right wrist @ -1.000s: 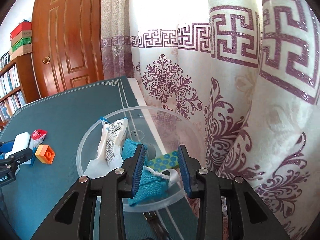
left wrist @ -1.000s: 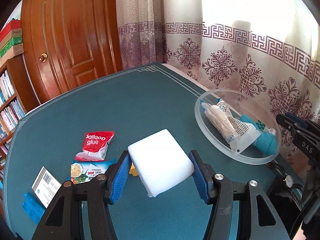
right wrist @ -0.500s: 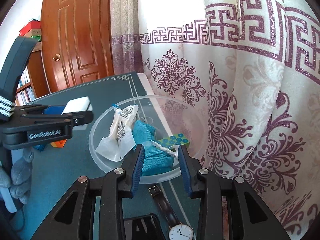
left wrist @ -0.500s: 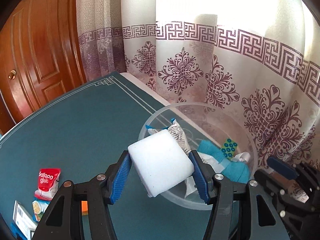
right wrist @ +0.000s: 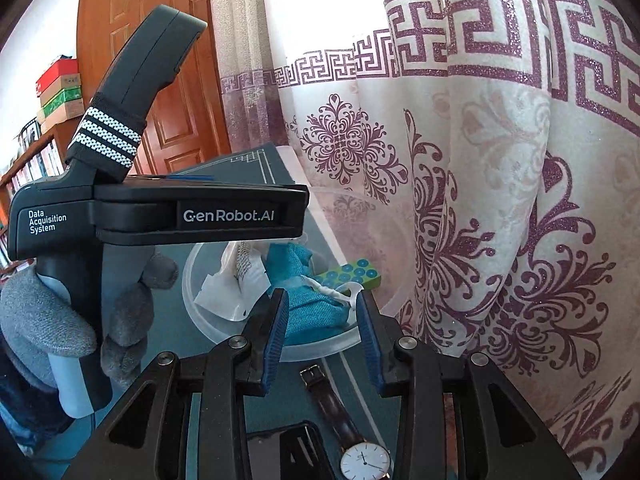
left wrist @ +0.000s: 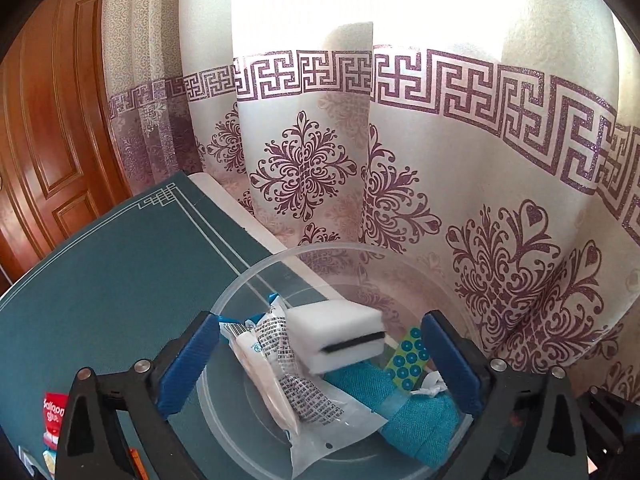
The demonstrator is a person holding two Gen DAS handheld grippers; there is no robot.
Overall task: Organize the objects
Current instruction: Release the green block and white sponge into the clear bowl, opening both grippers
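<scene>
Left wrist view, left to right: one red glue sachet at the frame's lower left edge on the teal bench, with parts of further packets below it, too cropped to count. One left tool, its two blue-padded fingers spread wide with nothing between the pads. One clear round bowl at the bench's far corner, beside the patterned curtain. Inside the bowl: one printed plastic pouch lying lengthwise; one white sponge with a dark stripe along its side, blurred, lying on or just above the pouch and free of both pads; one teal cloth bundle; one green block with blue dots just behind the cloth.

Right wrist view, left to right: one grey-gloved hand gripping the left tool's handle, whose body extends over the bowl's near-left rim. One bookshelf with stacked boxes, one wooden door. In the bowl, visible here: one pouch, one cloth, one dotted block. One right tool, its two fingers parted and holding nothing, poised at the bowl's near rim. One wristwatch with a dark strap and white dial, lying on the bench between the tool's arms.
</scene>
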